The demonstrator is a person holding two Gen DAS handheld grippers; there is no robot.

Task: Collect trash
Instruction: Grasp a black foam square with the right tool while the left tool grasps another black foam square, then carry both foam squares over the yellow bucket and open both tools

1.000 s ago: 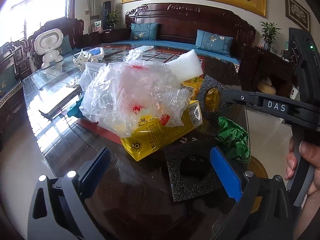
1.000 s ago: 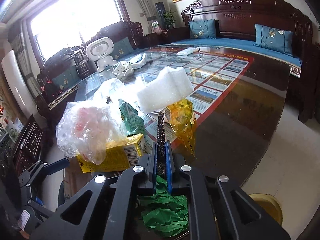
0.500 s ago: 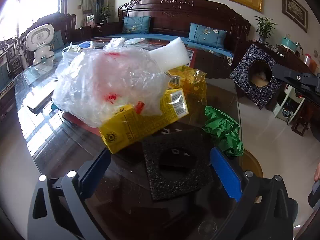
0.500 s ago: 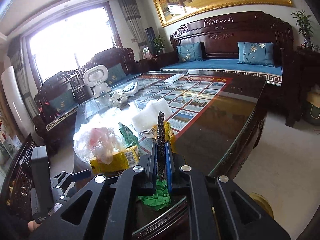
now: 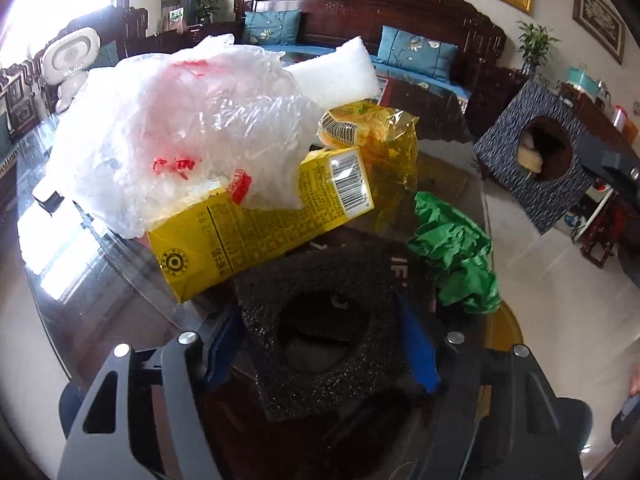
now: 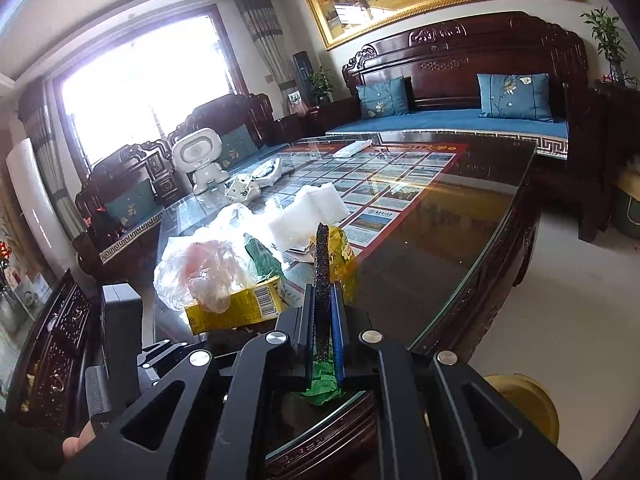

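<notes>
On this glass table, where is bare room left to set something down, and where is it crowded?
Free: the dark glass strip of the table right of the yellow wrapper, running to the table's right edge, and the stretch over the picture sheet beyond the white foam block. Crowded: the near corner, where the plastic bag, yellow carton, black foam square and green wrapper bunch together.

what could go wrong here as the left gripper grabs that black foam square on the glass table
The left gripper has just been closing around the black foam square, whose far edge sits by the yellow carton; lifting might drag the carton and the plastic bag on it. The foam is soft, so the grip may slip. The right gripper pinches its own foam piece edge-on; swinging could loosen it.
</notes>
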